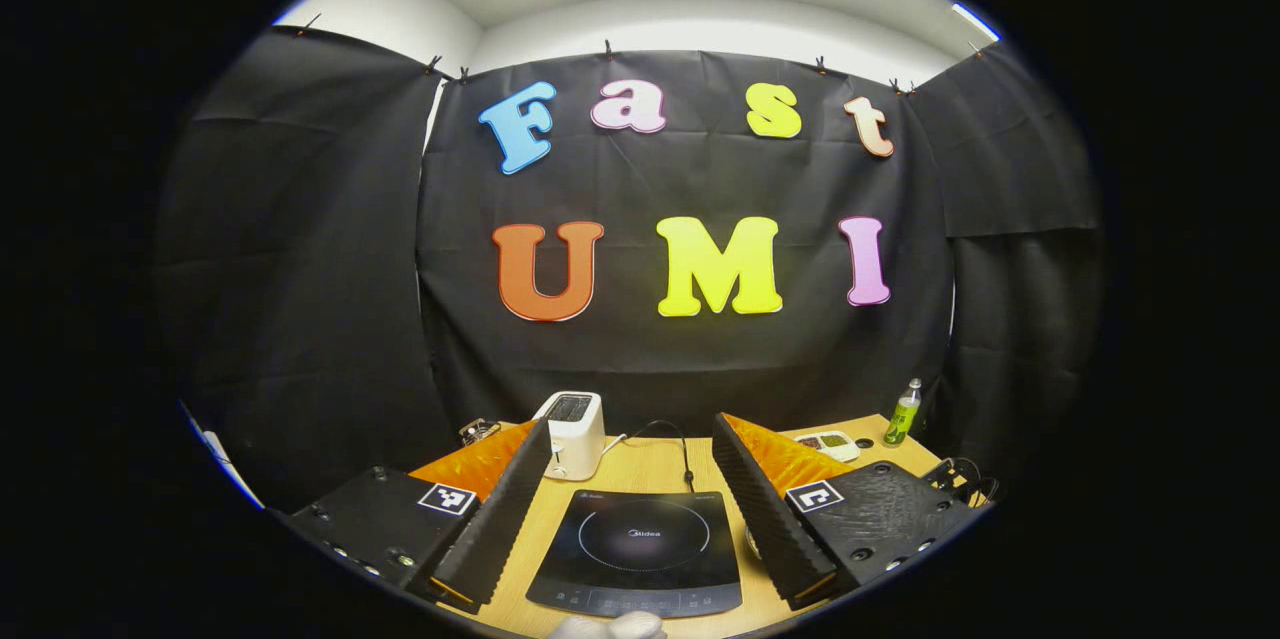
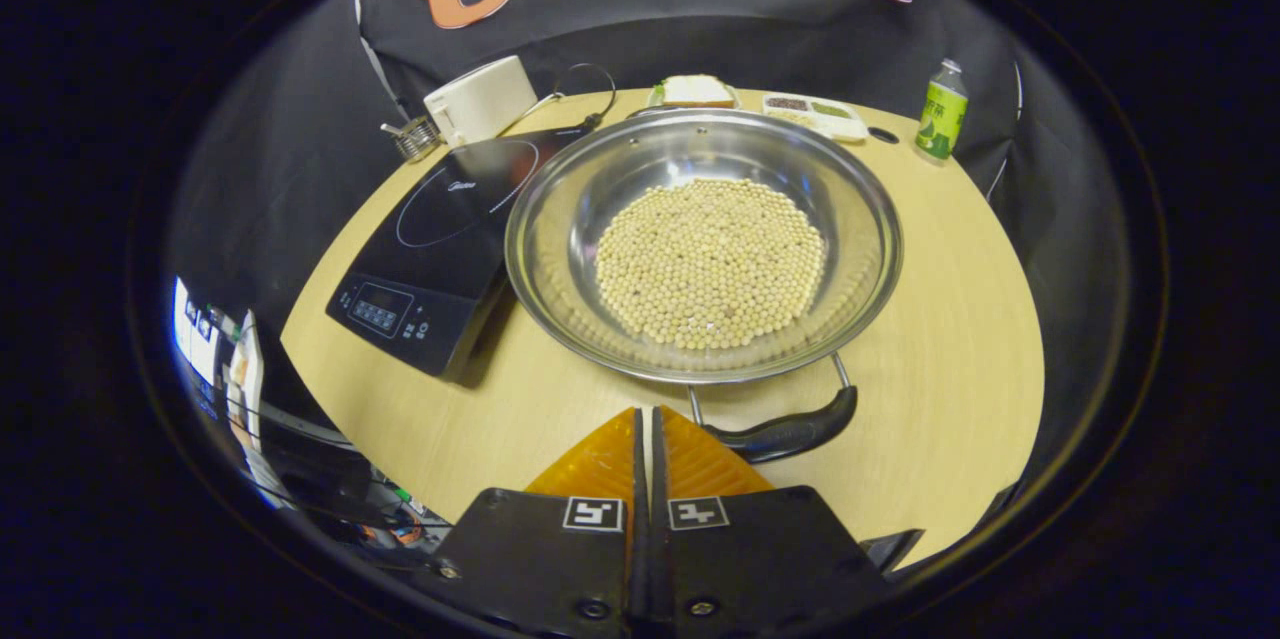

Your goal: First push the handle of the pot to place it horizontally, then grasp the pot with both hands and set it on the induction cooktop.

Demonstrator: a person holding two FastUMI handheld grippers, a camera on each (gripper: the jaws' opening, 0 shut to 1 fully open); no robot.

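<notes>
Two tools: the right tool (image 2: pixel 648 439), fingers closed together, sits at six o'clock beside the steel bean-filled pot's (image 2: pixel 703 244) black handle (image 2: pixel 790 431), seemingly to push it; the left tool (image 1: pixel 630 509) gapes above the black induction cooktop (image 1: pixel 640 551).

On the flat black glass induction cooktop (image 1: pixel 636 553) I read the brand "Midea" inside its ring; smaller print at its far left corner is too small. Beside it, my fingers carry square black-and-white coded markers (image 1: pixel 447 498), no words.

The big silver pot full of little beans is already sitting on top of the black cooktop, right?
Not yet. In the right gripper view the pot, full of beans, sits on the wooden table beside the black cooktop, not on it.
</notes>
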